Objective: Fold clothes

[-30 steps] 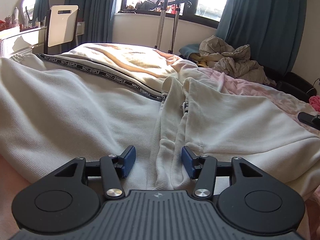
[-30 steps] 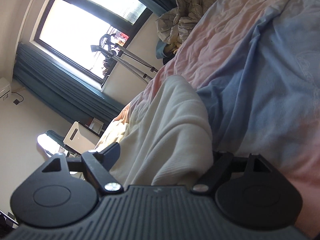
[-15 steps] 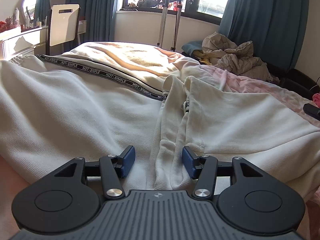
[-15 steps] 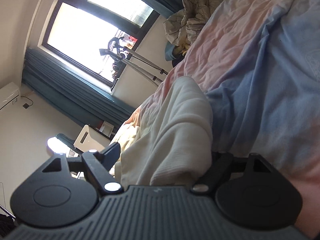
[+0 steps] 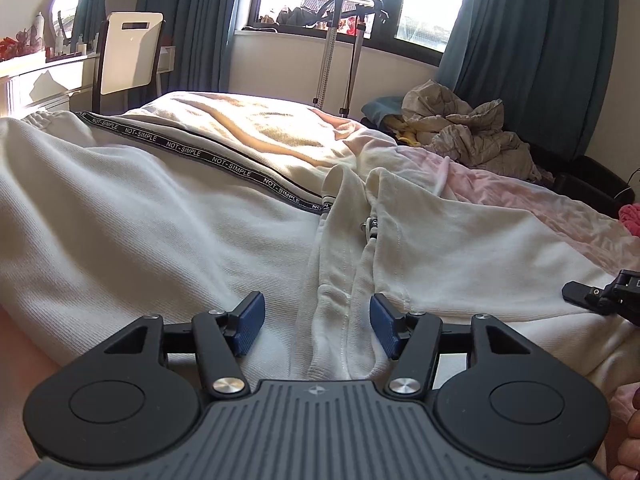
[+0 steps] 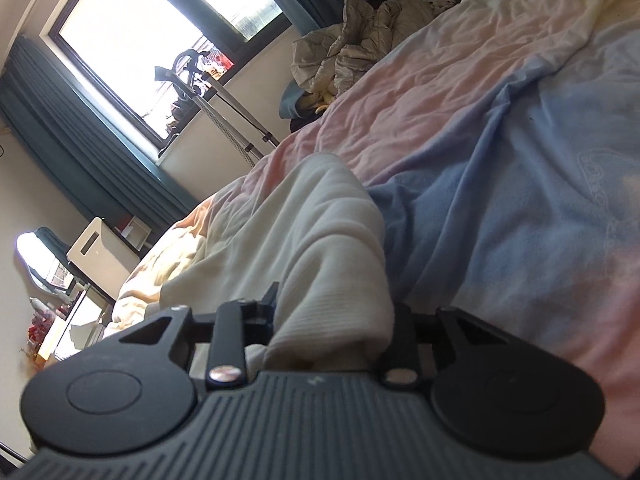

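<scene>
A cream zip-up sweatshirt [image 5: 140,232] with a black "NOT-SIMPLE" tape [image 5: 208,156] lies spread on the bed. My left gripper [image 5: 316,326] is open, its blue pads either side of the zipper placket at the hem [image 5: 340,320], not clamped. My right gripper [image 6: 334,320] has its jaws close around the sweatshirt's ribbed edge [image 6: 332,264], with cloth filling the gap. The right gripper also shows at the right edge of the left wrist view [image 5: 600,294], at the sweatshirt's right hem.
The bed has a pink and blue cover [image 6: 500,168]. A crumpled beige quilt [image 5: 460,128] lies at the far side. A white chair [image 5: 128,54] and desk stand at the left, a metal rack [image 5: 340,40] by the window.
The right gripper's jaws have narrowed onto the ribbed cloth and its view has rotated. The left gripper has stayed open over the hem, and the right gripper has come further into its view.
</scene>
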A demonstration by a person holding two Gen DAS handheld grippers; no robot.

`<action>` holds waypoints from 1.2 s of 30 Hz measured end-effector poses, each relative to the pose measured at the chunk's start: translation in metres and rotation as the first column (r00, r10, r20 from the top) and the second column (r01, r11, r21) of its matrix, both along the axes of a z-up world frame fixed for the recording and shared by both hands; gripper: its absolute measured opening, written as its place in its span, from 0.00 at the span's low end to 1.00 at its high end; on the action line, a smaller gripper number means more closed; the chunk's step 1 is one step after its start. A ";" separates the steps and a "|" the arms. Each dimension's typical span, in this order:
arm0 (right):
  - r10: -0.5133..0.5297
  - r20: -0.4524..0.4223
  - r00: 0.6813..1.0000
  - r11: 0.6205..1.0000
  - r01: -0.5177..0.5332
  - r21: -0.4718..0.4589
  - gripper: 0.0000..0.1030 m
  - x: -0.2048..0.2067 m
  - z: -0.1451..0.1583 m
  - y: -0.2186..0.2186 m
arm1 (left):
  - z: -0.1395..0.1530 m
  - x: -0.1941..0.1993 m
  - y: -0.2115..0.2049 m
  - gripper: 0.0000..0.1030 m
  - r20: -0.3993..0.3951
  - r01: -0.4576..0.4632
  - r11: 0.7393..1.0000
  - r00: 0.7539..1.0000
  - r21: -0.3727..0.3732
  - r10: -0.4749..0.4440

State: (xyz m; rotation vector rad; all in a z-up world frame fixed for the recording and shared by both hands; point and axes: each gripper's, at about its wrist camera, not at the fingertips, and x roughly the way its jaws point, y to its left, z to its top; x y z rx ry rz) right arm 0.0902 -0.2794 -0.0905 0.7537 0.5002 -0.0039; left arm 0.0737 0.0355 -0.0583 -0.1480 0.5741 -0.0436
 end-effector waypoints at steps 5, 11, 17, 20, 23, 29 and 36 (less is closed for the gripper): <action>-0.058 0.055 0.997 0.991 0.064 -0.113 0.23 -0.007 0.031 0.006 | 0.008 -0.016 0.000 0.64 0.071 -0.034 0.998 0.997 0.048 0.031; -0.074 0.168 0.983 0.984 0.099 -0.147 0.21 -0.019 0.069 0.001 | 0.031 -0.036 0.000 0.64 0.169 -0.073 0.996 0.984 0.054 0.063; -0.141 0.295 0.945 0.971 0.190 -0.143 0.21 -0.046 0.101 -0.030 | 0.050 -0.001 -0.037 0.66 0.165 -0.095 0.976 0.984 0.194 0.063; -0.184 0.344 0.921 0.962 0.241 -0.131 0.21 -0.056 0.111 -0.055 | 0.046 0.021 -0.077 0.66 0.062 0.041 0.989 0.997 0.141 -0.050; -0.221 0.390 0.894 0.947 0.293 -0.134 0.22 -0.068 0.121 -0.077 | 0.037 0.029 -0.136 0.66 0.018 0.167 0.969 0.985 0.183 -0.173; -0.284 0.491 0.824 0.900 0.406 -0.161 0.22 -0.089 0.135 -0.114 | 0.008 0.030 -0.226 0.66 -0.051 0.310 0.939 0.951 0.146 -0.306; -0.202 0.549 0.811 0.853 0.421 -0.309 0.22 -0.084 0.135 -0.101 | 0.008 0.034 -0.224 0.66 -0.110 0.363 0.910 0.931 0.203 -0.347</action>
